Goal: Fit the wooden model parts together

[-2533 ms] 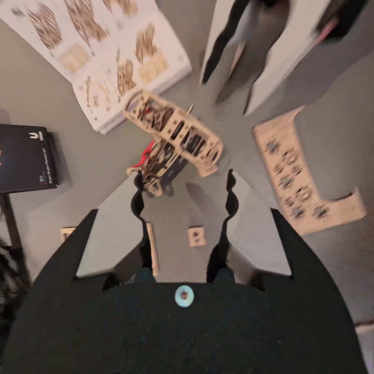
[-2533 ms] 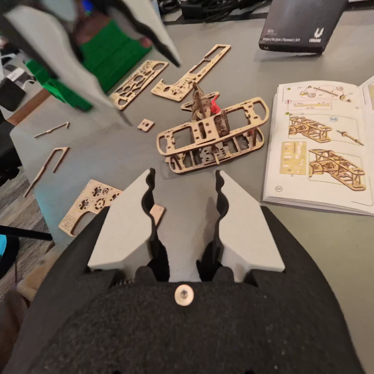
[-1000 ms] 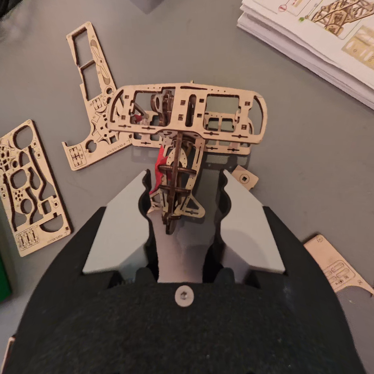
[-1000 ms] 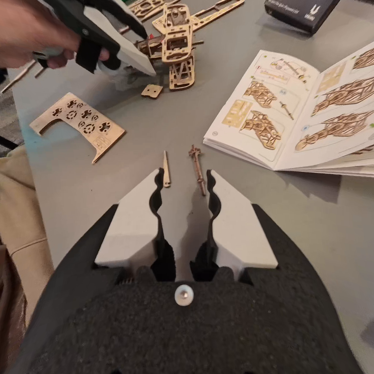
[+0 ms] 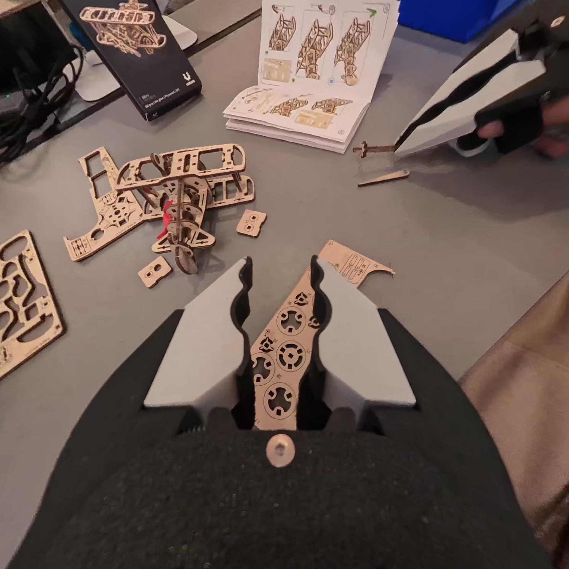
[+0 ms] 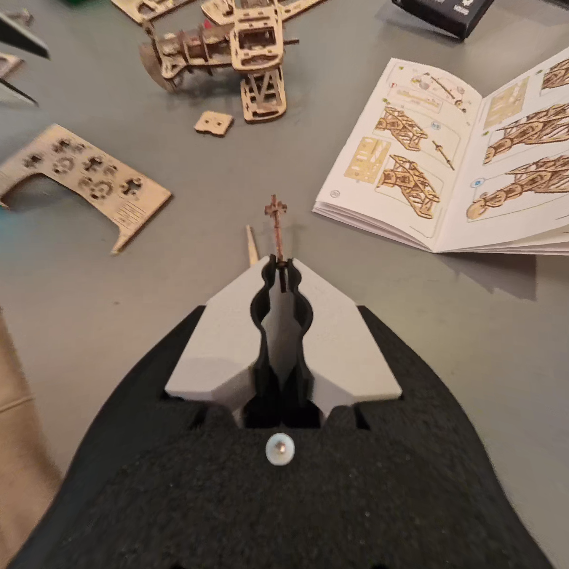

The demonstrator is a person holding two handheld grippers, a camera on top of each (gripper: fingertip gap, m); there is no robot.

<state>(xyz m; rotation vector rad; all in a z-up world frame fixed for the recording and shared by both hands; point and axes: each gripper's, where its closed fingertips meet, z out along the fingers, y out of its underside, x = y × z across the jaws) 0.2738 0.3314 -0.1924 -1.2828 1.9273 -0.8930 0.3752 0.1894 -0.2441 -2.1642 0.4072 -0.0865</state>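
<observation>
Right claw (image 6: 280,261) pinches thin dark wooden axle rod (image 6: 276,221) at tips, apparently just above grey worktop (image 6: 400,308); left claw (image 5: 280,268) released, empty.

Open instruction booklet (image 5: 311,92), upright black box (image 5: 135,52), grey table (image 5: 308,215).

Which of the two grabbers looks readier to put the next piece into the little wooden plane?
The right gripper: it is shut on the dark rod. The left gripper is open and empty, beside the plane model.
</observation>
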